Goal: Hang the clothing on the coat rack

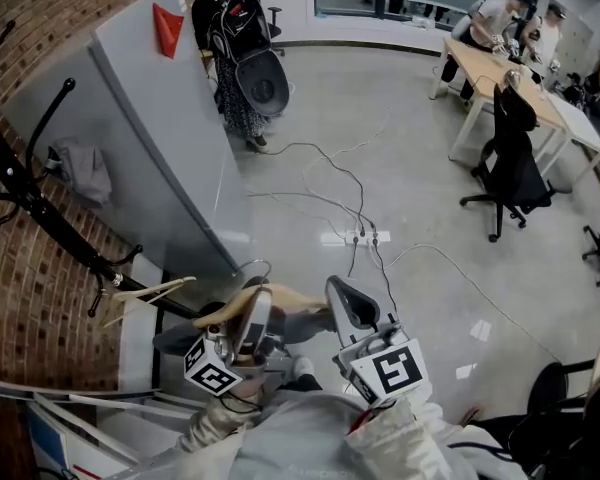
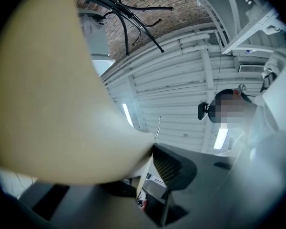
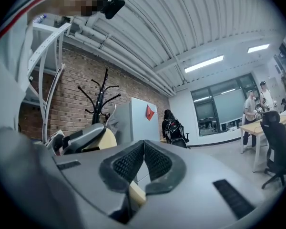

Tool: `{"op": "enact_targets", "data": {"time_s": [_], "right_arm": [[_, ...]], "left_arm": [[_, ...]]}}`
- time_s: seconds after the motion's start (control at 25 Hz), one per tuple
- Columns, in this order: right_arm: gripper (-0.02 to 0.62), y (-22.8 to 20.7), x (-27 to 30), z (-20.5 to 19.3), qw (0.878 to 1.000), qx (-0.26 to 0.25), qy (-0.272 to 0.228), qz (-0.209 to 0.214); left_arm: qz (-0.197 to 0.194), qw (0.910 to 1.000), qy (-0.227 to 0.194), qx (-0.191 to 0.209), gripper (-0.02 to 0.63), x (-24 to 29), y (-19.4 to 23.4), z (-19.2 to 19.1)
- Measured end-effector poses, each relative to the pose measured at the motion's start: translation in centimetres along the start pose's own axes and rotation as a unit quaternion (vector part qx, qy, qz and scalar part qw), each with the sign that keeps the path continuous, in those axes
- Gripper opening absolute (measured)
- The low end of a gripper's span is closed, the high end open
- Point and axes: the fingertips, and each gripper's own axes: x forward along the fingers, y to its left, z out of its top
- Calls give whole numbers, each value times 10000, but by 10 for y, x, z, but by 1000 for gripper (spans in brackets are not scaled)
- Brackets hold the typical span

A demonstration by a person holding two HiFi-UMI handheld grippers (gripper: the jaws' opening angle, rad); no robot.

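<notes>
1. In the head view, the left gripper point(image 1: 255, 313) is seen at 6 o'clock, clamped on a tan wooden hanger point(image 1: 265, 296). The right gripper point(image 1: 342, 298) is held just beside it, towards 5 o'clock. A patch of grey clothing point(image 1: 298, 323) is seen under the hanger, between the two grippers. The black coat rack point(image 1: 40, 208) is found at 9 o'clock against the brick wall, well apart from the hanger, and a grey garment point(image 1: 80, 168) is draped on it.
2. In the left gripper view, the hanger point(image 2: 52, 104) is pressed against the ribbed pad point(image 2: 174, 166). The coat rack point(image 2: 128, 18) is seen at 12 o'clock.
3. In the right gripper view, the right gripper's point(image 3: 143, 147) pads are closed tip to tip, and a tan wooden piece point(image 3: 136, 192) is wedged lower between them. The coat rack point(image 3: 101, 97) stands at 10 o'clock.
</notes>
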Motion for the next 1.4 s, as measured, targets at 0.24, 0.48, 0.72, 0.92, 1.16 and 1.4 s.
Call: {"op": "enact_targets", "data": {"time_s": [0.24,0.48,0.72,0.92,1.16,1.4], "right_arm": [[25,7,46,-1,10000,-71,29,-1],[25,18,79,-8,9999,-34,52,103],[25,24,104,-10,9996,-31,105,277],[25,24,126,-12,9986,-19,127,504],[25,8,158,-8,9967,-42,94,800],[25,9,210,-5,9887,-14,102,1494]], "left_arm": [[-47,10000,-33,-79,104,2,34,30],[2,10000,-53,-70,104,-1,59,49],[105,9999,-77,-8,104,-5,71,57],[211,9996,-146,88,104,-2,86,66],[332,9985,-311,290,104,15,106,75],[675,9939,-608,619,104,26,139,97]]}}
